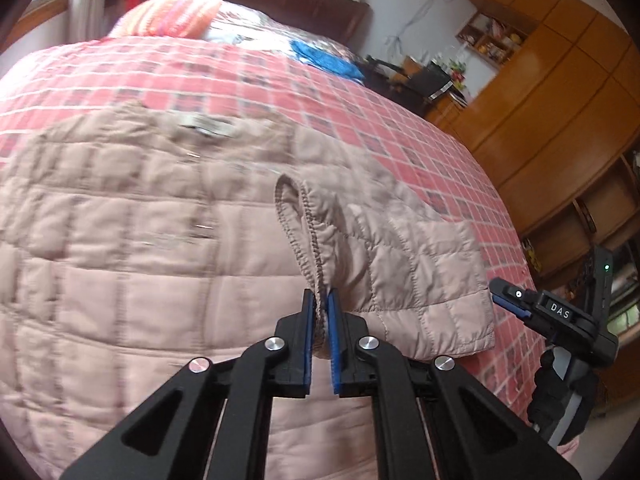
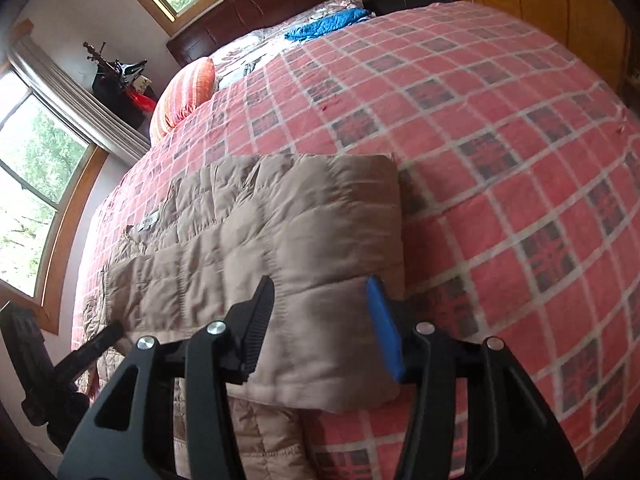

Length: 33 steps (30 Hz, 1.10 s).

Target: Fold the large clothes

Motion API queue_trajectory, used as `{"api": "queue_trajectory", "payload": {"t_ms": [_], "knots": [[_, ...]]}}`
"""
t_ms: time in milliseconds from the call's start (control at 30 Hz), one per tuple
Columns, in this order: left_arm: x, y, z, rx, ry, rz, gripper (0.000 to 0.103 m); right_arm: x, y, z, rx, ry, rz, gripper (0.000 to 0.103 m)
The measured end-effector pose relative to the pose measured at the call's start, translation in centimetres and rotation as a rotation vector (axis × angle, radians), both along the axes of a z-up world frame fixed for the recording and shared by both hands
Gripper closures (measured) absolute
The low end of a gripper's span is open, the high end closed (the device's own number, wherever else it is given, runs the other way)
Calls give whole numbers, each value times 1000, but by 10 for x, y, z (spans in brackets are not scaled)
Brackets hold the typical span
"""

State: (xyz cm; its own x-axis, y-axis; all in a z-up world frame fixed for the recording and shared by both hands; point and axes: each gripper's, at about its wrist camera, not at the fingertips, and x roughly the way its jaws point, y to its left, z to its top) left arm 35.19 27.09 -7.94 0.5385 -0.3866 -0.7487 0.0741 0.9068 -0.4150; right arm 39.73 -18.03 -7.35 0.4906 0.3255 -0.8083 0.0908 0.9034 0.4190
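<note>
Quilted beige jacket (image 1: 140, 240) spread flat on the bed (image 1: 400, 120), over a pink checked cover. Mid-fold, by the look of it: sleeve (image 1: 400, 248) turned in across the body.

Left gripper (image 1: 320, 304) nearly closed, pinching the elastic cuff (image 1: 304, 220) of that sleeve between blue pads. Right gripper (image 2: 320, 300) wide open, holding nothing, hovering over the folded edge of the jacket; in the left view, seen just beside the sleeve's outer corner.

Next move, probably: lay the cuff down flat on the body and let go, then take the other side or the hem with both grippers. Needs a smooth sleeve first; padded fabric likely to spring back or bunch if dropped loosely.

Writing: "DAS" legible on the right gripper's housing in the left view. Small pale label (image 1: 208, 125) at the jacket's collar, too blurred to read in either view.
</note>
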Motion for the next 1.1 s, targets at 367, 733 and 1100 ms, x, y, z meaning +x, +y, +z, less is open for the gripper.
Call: {"api": "queue_trajectory", "payload": {"t_ms": [367,733,1100], "knots": [[-17,100,10,60,-47,163,97,9,46,-21,4,57,124,49],[-1,125,-53,173,65,183,96,10,67,-49,-101,108,170,65],[-17,128,-33,236,27,238,81,-13,73,-9,-220,28,136,56]]}}
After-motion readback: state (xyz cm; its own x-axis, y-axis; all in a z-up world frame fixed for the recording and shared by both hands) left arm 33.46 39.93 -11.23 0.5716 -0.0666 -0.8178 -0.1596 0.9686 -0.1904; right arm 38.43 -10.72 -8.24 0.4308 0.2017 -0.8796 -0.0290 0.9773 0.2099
